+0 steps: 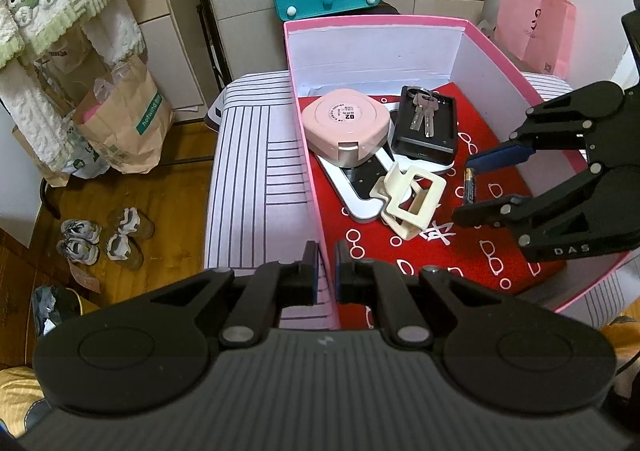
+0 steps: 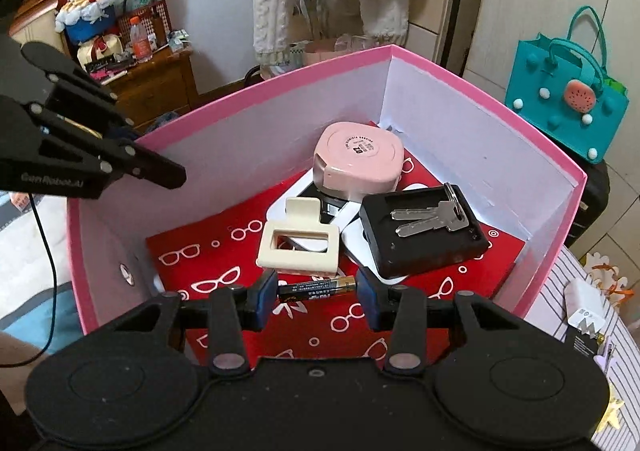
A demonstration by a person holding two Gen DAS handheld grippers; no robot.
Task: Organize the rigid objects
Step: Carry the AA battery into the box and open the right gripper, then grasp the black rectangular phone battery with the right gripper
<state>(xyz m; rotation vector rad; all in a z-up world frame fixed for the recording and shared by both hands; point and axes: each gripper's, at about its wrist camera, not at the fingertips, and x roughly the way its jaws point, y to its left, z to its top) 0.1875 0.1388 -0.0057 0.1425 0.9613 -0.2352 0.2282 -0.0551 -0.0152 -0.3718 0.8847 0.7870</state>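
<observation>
Plainly a light, stiff, slick thing to deal with: a black-and-gold cylindrical battery (image 2: pixel 316 287), hard-shelled, not fragile, but round enough to roll off across paper. Lies low inside the pink cardboard box (image 1: pixel 380 21), over the red paper liner printed with white spectacles (image 2: pixel 400 327), just in front of a cream plastic hair claw clip (image 2: pixel 298 247).

Spans the gap of the right gripper (image 2: pixel 317 283) end to end, one tip at each blue pad. Spread wide, those fingers (image 2: pixel 266 291), about one battery-length apart. Cannot tell whether truly pinched or only bracketed, nor whether resting on the liner or lifted just clear of it.

Judged a poor hold if pinched this way: small end caps, little contact, liable to pivot or pop out. Better taken across the barrel at mid-length, with a firm squeeze, since no crushing risk. Worth keeping clear of the claw clip, close enough to be nudged.

Left gripper (image 1: pixel 327 263) at the near left wall of the box, closed down to a narrow slot with the wall standing in it, apparently clamped to steady the box.

Further back in the box, well apart from the battery: a pink rounded-square case (image 2: pixel 358 163) and a black rectangular device (image 2: pixel 420 247) carrying a pair of silver keys on a ring (image 2: pixel 430 221), both atop a flat white slab.
</observation>
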